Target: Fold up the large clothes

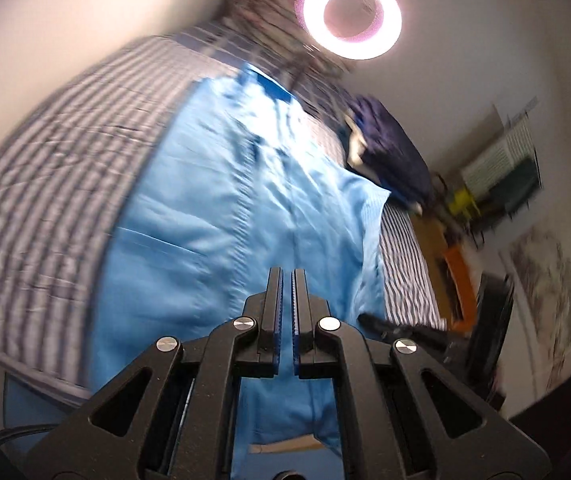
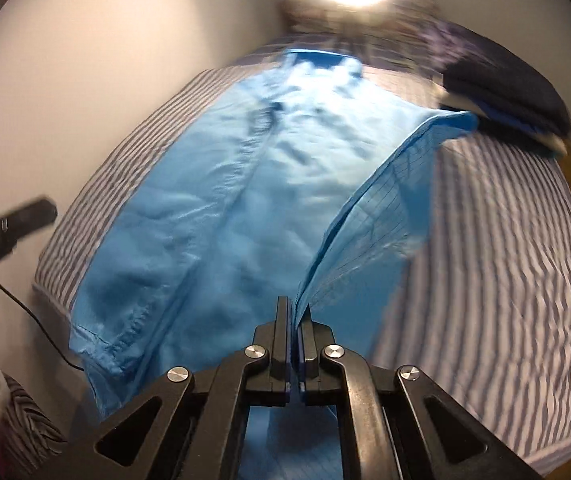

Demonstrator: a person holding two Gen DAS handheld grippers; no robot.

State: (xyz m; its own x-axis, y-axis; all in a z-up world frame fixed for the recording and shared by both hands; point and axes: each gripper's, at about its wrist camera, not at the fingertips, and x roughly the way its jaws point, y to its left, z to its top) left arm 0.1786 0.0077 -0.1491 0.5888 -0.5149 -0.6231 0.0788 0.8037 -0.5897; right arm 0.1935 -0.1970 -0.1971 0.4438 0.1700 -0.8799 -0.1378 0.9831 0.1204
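A large light-blue garment lies spread along a bed with a blue-and-white striped sheet. It also shows in the right wrist view. My left gripper hovers over the garment's near end with its jaws almost together and nothing visible between them. My right gripper is shut on the garment's right edge, and that lifted flap rises from the jaws toward the far right corner. The striped sheet lies bare to the right of the flap.
A dark navy pile of cloth sits on the bed's far right, also in the right wrist view. A ring light glares at the far end. The wall runs along the left side. Furniture and a black stand are right of the bed.
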